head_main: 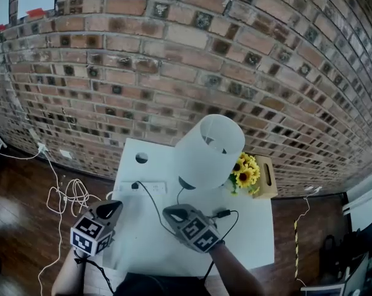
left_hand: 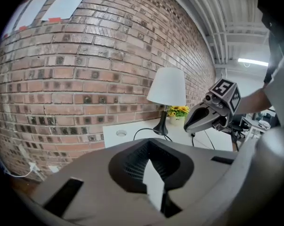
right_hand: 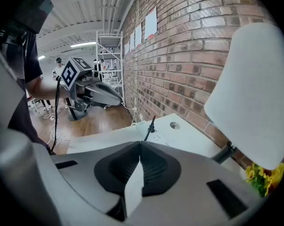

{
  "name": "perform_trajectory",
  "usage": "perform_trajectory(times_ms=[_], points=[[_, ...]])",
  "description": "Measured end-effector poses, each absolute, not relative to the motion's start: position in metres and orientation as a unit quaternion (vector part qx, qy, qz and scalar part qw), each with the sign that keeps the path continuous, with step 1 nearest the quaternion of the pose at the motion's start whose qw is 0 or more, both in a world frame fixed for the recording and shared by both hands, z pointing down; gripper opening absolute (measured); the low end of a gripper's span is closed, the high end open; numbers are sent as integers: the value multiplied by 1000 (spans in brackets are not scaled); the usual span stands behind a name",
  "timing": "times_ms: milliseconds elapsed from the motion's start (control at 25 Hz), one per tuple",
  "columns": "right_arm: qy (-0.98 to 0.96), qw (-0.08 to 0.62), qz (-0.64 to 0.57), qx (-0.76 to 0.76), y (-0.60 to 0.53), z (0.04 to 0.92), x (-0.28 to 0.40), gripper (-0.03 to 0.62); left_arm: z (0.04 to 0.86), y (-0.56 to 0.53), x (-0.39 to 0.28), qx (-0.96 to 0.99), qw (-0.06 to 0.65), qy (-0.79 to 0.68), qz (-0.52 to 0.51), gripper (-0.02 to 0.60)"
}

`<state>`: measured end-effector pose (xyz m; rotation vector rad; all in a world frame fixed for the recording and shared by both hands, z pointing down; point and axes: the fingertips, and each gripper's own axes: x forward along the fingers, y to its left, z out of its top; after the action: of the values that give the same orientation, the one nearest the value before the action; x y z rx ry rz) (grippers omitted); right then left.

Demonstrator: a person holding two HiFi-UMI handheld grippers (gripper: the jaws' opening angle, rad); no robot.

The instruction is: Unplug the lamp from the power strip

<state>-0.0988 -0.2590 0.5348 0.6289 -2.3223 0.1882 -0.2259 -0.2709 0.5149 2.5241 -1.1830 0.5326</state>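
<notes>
Both grippers hover over the near part of the white table (head_main: 253, 239), each with its jaws pressed together at the tips and nothing caught between them. The left gripper (head_main: 113, 207) hangs at the table's left edge, and the right gripper (head_main: 171, 213) sits to its right, clearly apart from it, with its tip angled forward and to the left. Just ahead of the left gripper, and ahead-left of the right one, the white power strip (head_main: 150, 187) lies flat on the table with a black plug (head_main: 135, 185) seated in its left end. A thin black cord (head_main: 150, 203) runs from that plug back toward the right gripper and disappears beneath it. Ahead of the right gripper and slightly to its right stands the lamp (head_main: 208, 152), with a broad white shade and a dark base (head_main: 186, 182) resting just beside the strip's right end. Close to the right gripper's right side, a small black block (head_main: 223, 214) lies on the table with cord attached. Farther ahead and right of that gripper, beyond the lamp, sunflowers (head_main: 245, 172) stand next to a wooden box (head_main: 267, 176). A round hole (head_main: 142, 158) in the tabletop lies ahead of the left gripper, past the strip. White cables (head_main: 68, 196) loop on the wood floor to that gripper's left, and a brick wall (head_main: 173, 54) rises behind everything.
</notes>
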Motion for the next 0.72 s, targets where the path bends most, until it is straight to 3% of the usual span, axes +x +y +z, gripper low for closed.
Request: perform_trajectory(times_ms=[720], points=[[-916,330,87,208,-342,587,-126,31,560,-318,-214,851,111,-428,284,11]])
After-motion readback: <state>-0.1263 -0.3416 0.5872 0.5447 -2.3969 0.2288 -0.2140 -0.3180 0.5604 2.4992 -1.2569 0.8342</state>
